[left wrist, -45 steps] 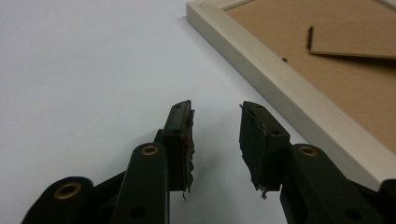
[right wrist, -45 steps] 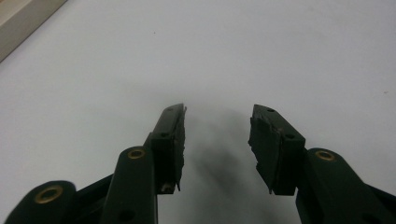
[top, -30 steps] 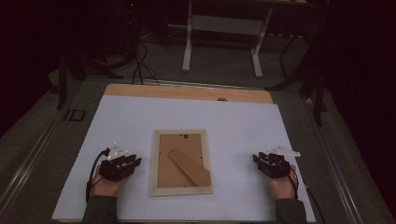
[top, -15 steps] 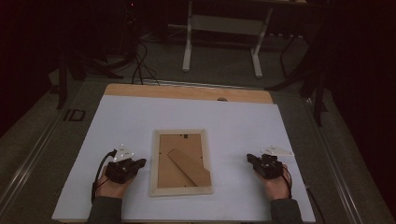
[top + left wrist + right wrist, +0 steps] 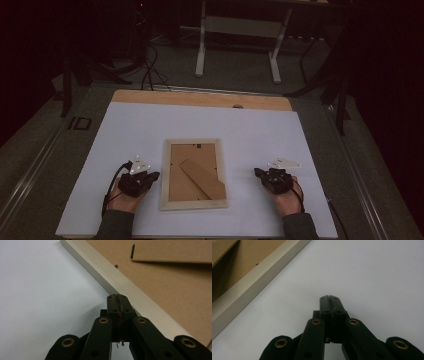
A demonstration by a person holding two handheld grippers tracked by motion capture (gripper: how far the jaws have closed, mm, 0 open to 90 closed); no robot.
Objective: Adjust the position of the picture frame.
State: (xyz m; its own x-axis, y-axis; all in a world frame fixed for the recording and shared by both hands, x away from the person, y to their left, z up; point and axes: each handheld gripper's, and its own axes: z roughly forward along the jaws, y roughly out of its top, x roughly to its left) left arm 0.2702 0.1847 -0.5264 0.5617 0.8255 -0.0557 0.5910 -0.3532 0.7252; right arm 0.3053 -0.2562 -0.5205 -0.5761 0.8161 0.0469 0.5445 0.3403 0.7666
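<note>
Wood frame (image 5: 194,174) lies face-down mid-counter (image 5: 125,130), on the white sheet, cardboard back up w/ stand (image 5: 202,178) flat on it. Left tongs (image 5: 150,176) sit just beside frame's left rail; right tongs (image 5: 259,173) near the right rail but apart from it. Both pairs pressed together, nothing pinched btw them; in the left gripper view the tips (image 5: 117,298) sit right at the rail (image 5: 140,302), contact hard to confirm. In the right gripper view the tongs (image 5: 329,299) point over bare sheet, rail (image 5: 254,282) off to one side.

Risks, as I judge them:
- Closed tips can't grab the rail; a push from left alone likely slides or spins the frame on the smooth sheet.
- Right side isn't bracing yet, so nothing stops that slide.
- Tips digging under the rail could tip the frame, or scrape the soft wood.
- Prying at the back w/o steadying could flex the cardboard or snag the stand.
</note>
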